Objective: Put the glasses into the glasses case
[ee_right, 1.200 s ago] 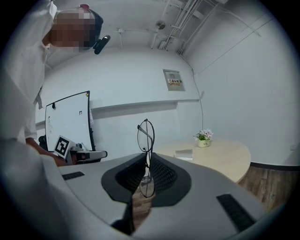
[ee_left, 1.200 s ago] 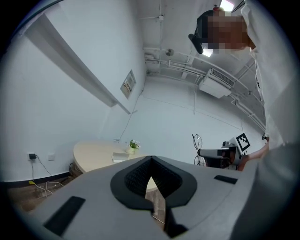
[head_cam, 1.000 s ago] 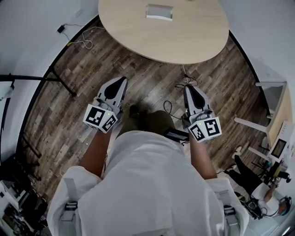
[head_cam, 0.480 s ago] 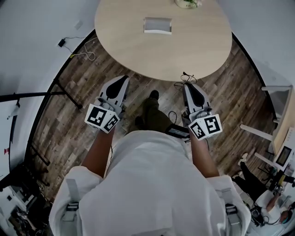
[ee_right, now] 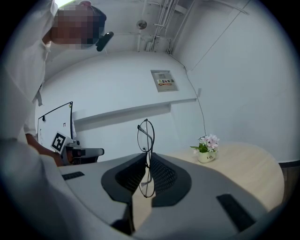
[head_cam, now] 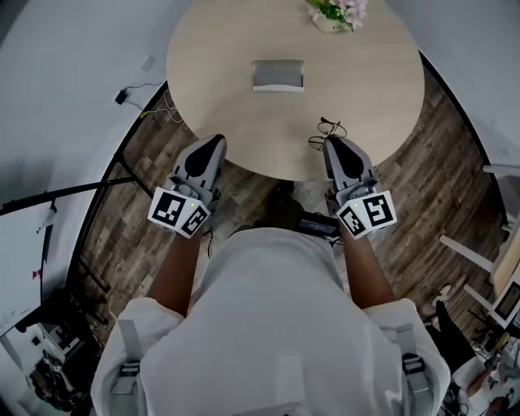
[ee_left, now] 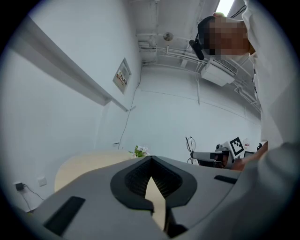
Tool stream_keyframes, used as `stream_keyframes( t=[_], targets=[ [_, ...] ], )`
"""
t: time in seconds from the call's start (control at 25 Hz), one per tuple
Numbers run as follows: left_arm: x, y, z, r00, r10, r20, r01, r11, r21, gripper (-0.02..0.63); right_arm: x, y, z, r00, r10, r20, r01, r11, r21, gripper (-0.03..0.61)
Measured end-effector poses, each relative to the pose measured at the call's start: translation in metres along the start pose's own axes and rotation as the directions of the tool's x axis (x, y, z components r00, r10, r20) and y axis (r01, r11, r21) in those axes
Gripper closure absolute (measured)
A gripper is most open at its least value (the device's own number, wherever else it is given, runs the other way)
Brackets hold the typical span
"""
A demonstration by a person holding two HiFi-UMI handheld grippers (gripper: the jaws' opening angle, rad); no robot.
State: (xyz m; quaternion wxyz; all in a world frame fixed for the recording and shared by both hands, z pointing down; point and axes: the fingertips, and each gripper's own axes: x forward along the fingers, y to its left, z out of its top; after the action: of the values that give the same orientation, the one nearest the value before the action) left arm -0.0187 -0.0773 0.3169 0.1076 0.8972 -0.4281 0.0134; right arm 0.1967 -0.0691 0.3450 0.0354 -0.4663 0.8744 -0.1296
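Note:
A grey glasses case (head_cam: 277, 75) lies on the round pale wood table (head_cam: 219, 65), toward its far middle. My right gripper (head_cam: 334, 145) hangs over the table's near edge, shut on thin wire-framed glasses (head_cam: 326, 130) that stick out past its tips. In the right gripper view the glasses (ee_right: 146, 136) stand upright, pinched between the jaws of my right gripper (ee_right: 146, 158). At the near left edge of the table my left gripper (head_cam: 214, 143) holds nothing, and in its own view my left gripper (ee_left: 151, 163) has its tips together. The case is well ahead of both grippers.
A small pot of pink flowers (head_cam: 335, 12) stands at the table's far edge, also the flower pot (ee_right: 206, 150) in the right gripper view. Cables (head_cam: 150, 101) lie on the wood floor at the left, near a black stand (head_cam: 73, 191). White furniture legs (head_cam: 479, 252) stand at the right.
The person has walked up to the table. Both grippers, earlier over the floor, now reach its near edge, and the case and flowers have come closer.

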Motion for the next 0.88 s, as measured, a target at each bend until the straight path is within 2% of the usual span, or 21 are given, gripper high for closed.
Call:
stream_keyframes(
  t=[0.2,0.4,0.6,0.76,0.88],
  targets=[
    [0.030,0.014,0.013,1.000,0.023,0.001,-0.023,1.000,0.017,0.600,0.028,-0.025,0.006,0.999,0.036,0.001,-0.036,0.999,-0.006,0.534],
    [0.050,0.027,0.011,1.000,0.007,-0.018,-0.007,1.000,0.011,0.600,0.037,-0.039,0.009,1.000,0.009,-0.003,-0.009,1.000,-0.008,0.535],
    [0.075,0.049,0.010,0.999,-0.035,-0.015,0.035,0.999,0.000,0.600,0.045,-0.051,0.001,0.998,-0.046,-0.045,0.045,0.999,-0.019,0.535],
    [0.095,0.070,0.005,0.994,-0.107,-0.021,0.107,0.994,-0.012,0.600,0.061,-0.055,0.003,0.991,-0.123,-0.055,0.121,0.992,-0.040,0.535],
    [0.109,0.088,0.007,0.985,-0.173,-0.022,0.172,0.984,-0.050,0.600,0.073,-0.052,0.011,0.979,-0.200,-0.050,0.198,0.979,-0.047,0.535]
  ],
)
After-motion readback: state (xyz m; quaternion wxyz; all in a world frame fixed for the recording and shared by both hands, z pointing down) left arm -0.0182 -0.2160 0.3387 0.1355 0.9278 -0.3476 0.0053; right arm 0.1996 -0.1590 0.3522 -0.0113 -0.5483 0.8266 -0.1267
